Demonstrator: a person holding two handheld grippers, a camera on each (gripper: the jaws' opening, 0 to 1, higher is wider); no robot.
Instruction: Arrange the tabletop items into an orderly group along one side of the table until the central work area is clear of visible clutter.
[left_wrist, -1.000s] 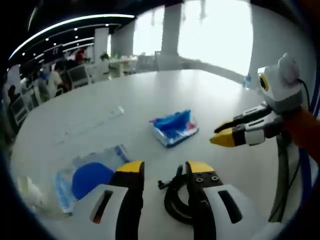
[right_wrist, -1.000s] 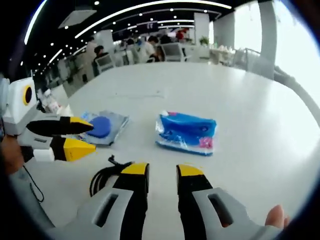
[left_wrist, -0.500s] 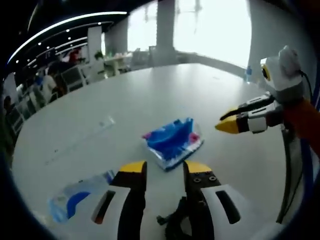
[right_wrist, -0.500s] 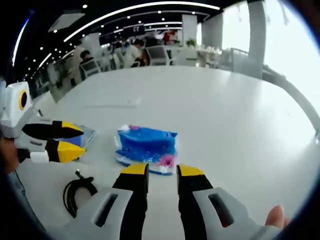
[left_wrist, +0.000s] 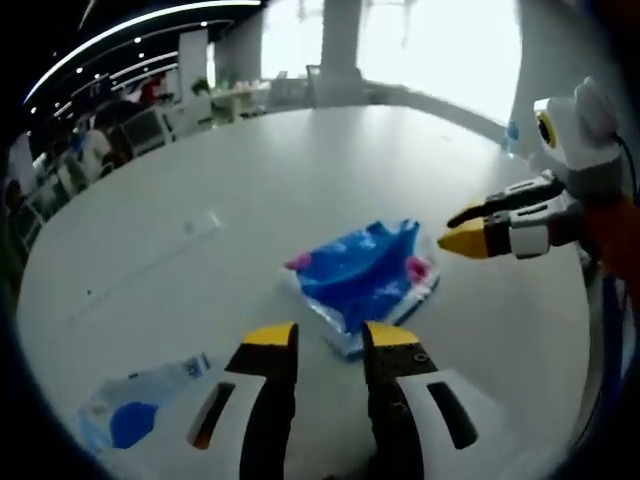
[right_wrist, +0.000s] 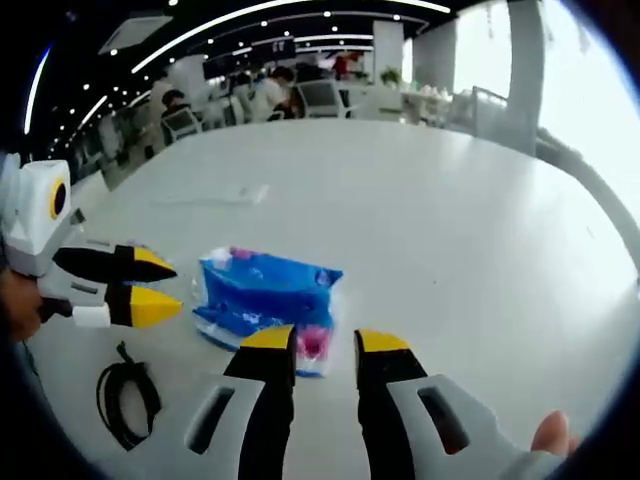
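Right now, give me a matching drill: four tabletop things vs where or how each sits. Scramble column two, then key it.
Things:
1. blue packet
2. black cable
3. clear bag with the blue disc
4. clear flat strip

Places or states:
A. coiled on the table, below the left gripper as seen in the right gripper view
B. low on the left in the left gripper view
C. lies far off, beyond the packet
D. just ahead of the right gripper, between the two grippers

Pairs: 1-D, 2-A, 3-B, 4-C
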